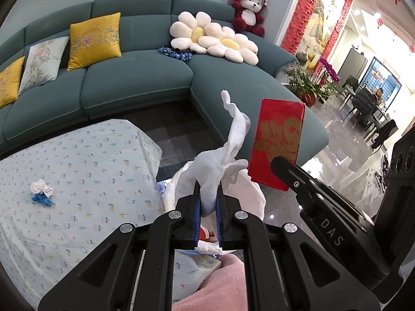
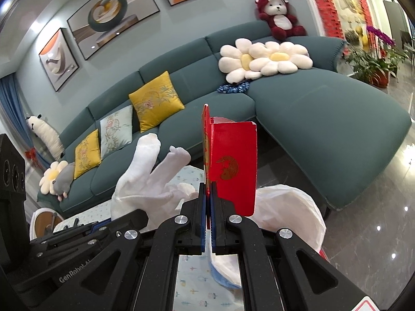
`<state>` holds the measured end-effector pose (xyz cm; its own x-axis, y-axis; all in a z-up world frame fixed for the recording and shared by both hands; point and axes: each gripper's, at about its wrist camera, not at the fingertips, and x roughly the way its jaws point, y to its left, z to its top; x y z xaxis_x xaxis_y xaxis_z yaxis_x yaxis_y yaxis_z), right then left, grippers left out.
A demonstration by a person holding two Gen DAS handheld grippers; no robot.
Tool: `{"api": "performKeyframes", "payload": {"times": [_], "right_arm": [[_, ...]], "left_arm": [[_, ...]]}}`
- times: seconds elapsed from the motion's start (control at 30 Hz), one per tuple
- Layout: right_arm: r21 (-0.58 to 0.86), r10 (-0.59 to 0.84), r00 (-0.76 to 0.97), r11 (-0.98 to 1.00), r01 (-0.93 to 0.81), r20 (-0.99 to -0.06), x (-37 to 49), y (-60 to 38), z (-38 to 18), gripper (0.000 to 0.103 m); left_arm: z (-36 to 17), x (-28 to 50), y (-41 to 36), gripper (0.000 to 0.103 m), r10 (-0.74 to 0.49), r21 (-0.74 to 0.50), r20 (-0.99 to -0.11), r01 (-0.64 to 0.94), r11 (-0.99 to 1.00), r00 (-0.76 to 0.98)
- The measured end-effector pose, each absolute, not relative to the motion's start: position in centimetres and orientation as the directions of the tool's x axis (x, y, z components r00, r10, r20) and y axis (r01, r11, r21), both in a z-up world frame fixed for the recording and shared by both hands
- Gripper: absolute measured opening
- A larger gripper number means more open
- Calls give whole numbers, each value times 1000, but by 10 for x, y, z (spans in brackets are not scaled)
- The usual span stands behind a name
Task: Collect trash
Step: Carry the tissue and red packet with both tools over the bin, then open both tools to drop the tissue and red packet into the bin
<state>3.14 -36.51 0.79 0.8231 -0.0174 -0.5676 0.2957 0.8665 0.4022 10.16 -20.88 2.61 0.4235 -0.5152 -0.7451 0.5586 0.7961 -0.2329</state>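
My left gripper is shut on a white glove and holds it upright above a white trash bag. The glove also shows in the right wrist view, with the left gripper under it. My right gripper is shut on a red envelope with gold print, held upright over the white bag. In the left wrist view the envelope stands right of the glove, pinched by the right gripper. A crumpled white tissue with a blue scrap lies on the table.
The table has a pale floral cloth. A teal sectional sofa with yellow cushions, flower pillows and a red plush bear stands behind. Glossy tiled floor lies to the right, with potted plants beyond.
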Motion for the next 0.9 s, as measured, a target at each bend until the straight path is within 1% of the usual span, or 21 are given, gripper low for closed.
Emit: {"api": "performKeyframes", "payload": {"times": [0.37, 0.53, 0.57, 0.6, 0.63, 0.67, 0.73, 0.77, 0.9], "right_arm": [[413, -23, 781, 839, 355, -624, 31, -388, -31, 3], [414, -25, 765, 829, 375, -643, 32, -395, -46, 3], [411, -26, 762, 829, 378, -648, 33, -395, -48, 4], [405, -31, 757, 830, 383, -652, 34, -395, -49, 9], [397, -41, 754, 830, 391, -656, 36, -396, -50, 15], [389, -51, 749, 830, 400, -660, 36, -396, -51, 17], [387, -59, 748, 827, 408, -661, 35, -397, -53, 36], [385, -67, 749, 826, 412, -659, 34, -397, -53, 38], [373, -69, 746, 833, 409, -663, 35, -393, -52, 39]], "left_arm": [[-2, 112, -232, 10, -510, -261, -783, 555, 790, 358], [-11, 114, -241, 10, -513, -273, -786, 551, 789, 344], [-12, 114, -242, 19, -512, -275, -787, 547, 790, 344], [-12, 115, -242, 35, -509, -275, -786, 540, 796, 351], [-12, 115, -242, 42, -505, -269, -782, 532, 803, 365], [-11, 115, -240, 47, -501, -262, -777, 526, 809, 383], [-12, 116, -239, 48, -495, -258, -781, 524, 812, 382], [-13, 118, -238, 48, -490, -257, -784, 520, 815, 381], [-14, 122, -231, 48, -479, -257, -788, 501, 827, 387]]}}
